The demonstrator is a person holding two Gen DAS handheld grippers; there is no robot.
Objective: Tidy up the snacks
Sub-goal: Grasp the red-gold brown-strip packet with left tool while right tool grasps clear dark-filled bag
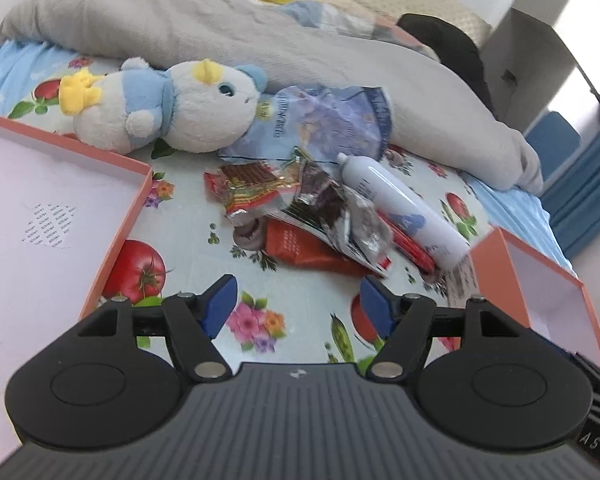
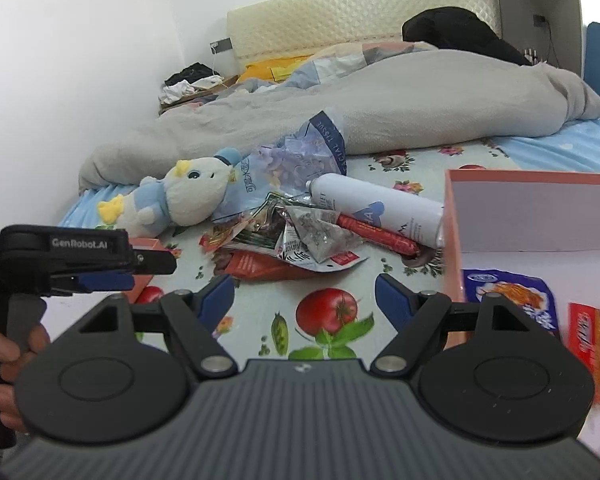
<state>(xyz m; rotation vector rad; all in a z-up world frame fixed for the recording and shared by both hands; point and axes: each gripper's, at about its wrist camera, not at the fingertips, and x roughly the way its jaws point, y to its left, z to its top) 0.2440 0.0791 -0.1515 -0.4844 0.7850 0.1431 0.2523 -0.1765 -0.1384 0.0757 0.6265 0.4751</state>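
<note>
A pile of snack packets lies on the flowered bed sheet: a red-gold wrapper (image 1: pixel 248 188), a silver-dark wrapper (image 1: pixel 332 216) (image 2: pixel 316 236), an orange-red packet (image 1: pixel 304 250) (image 2: pixel 256 266) and a red sausage stick (image 1: pixel 410 246) (image 2: pixel 376 234). My left gripper (image 1: pixel 298 300) (image 2: pixel 140 272) stands open just short of the pile, nothing between its blue pads. My right gripper (image 2: pixel 306 296) is also open and empty, over the sheet in front of the pile. An orange box (image 2: pixel 452 220) (image 1: pixel 496 264) at the right holds a blue packet (image 2: pixel 512 300) and an orange-red packet (image 2: pixel 596 344).
A white spray bottle (image 1: pixel 400 204) (image 2: pixel 380 208) lies against the pile, next to the box. Behind are a plush toy (image 1: pixel 160 108) (image 2: pixel 180 196), a blue tissue pack (image 1: pixel 320 124) and a grey duvet (image 1: pixel 220 32). An orange box lid (image 1: pixel 136 196) lies at left. A hand (image 2: pixel 4 344) holds the left gripper.
</note>
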